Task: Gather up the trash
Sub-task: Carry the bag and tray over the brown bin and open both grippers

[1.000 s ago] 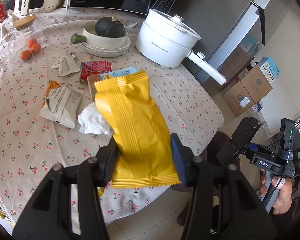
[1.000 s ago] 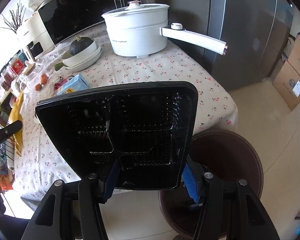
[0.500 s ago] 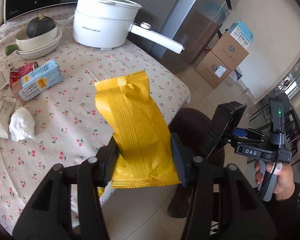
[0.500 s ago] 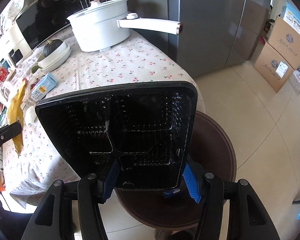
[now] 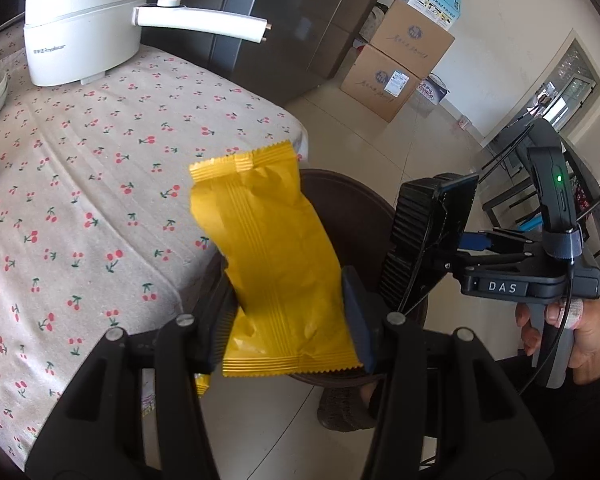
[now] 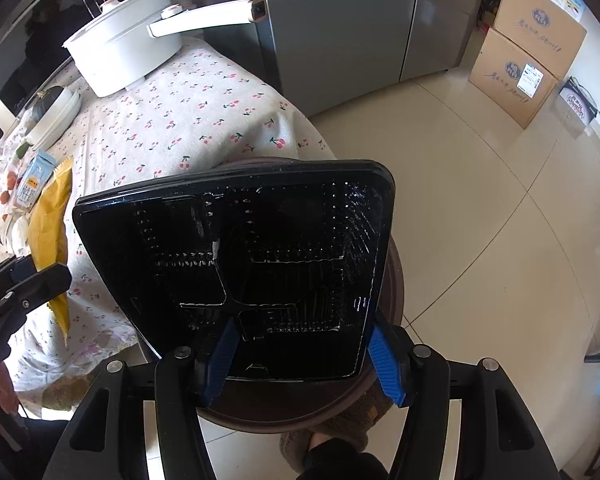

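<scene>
our left gripper (image 5: 287,312) clamps the yellow wrapper (image 5: 275,264) above the brown bin (image 5: 364,216) beside the table (image 5: 99,168), while our right gripper (image 6: 304,356), jaws just widening, has the black tray (image 6: 235,256) between its pads over the same bin.

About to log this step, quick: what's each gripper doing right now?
Left gripper: shut on crinkled yellow foil snack wrapper.
Right gripper: jaws just opening, black plastic compartment meal tray between them; grip unclear.
</scene>
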Motion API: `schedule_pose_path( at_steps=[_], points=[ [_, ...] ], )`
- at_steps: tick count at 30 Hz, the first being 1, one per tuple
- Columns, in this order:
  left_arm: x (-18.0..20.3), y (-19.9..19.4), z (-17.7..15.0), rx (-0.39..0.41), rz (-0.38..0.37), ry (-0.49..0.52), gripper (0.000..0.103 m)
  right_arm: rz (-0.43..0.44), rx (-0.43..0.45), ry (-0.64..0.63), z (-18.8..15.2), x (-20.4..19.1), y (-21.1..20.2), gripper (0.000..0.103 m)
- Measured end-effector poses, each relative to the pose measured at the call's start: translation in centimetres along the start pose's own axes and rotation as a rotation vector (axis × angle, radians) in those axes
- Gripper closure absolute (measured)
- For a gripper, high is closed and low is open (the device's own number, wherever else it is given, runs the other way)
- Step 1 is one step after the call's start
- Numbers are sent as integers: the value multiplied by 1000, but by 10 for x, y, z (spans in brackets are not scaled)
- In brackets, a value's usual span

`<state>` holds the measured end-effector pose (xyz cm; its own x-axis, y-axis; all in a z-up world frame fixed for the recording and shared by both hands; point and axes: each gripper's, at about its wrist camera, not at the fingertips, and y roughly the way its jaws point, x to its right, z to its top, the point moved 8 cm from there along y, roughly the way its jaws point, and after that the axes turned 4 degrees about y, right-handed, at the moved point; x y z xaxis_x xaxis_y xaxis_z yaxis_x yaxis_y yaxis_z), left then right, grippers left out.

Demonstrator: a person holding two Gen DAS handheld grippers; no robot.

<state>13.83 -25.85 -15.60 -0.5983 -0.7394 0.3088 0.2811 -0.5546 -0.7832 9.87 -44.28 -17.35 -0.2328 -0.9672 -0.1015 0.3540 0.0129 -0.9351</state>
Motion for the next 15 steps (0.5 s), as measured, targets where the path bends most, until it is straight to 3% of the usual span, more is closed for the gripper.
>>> schedule_pose_path(
  at_steps=[4,12,15],
  points=[
    [4,15,1,-15,-4,11,51,18,-15,22,-4,8,0,25],
    [12,32,2,-27,-7,33,49,-15,-7,16,-5,19,-4,23],
    [12,28,7,8,36,60,18,-18,-10,26,-4,24,-3,23]
  ],
)
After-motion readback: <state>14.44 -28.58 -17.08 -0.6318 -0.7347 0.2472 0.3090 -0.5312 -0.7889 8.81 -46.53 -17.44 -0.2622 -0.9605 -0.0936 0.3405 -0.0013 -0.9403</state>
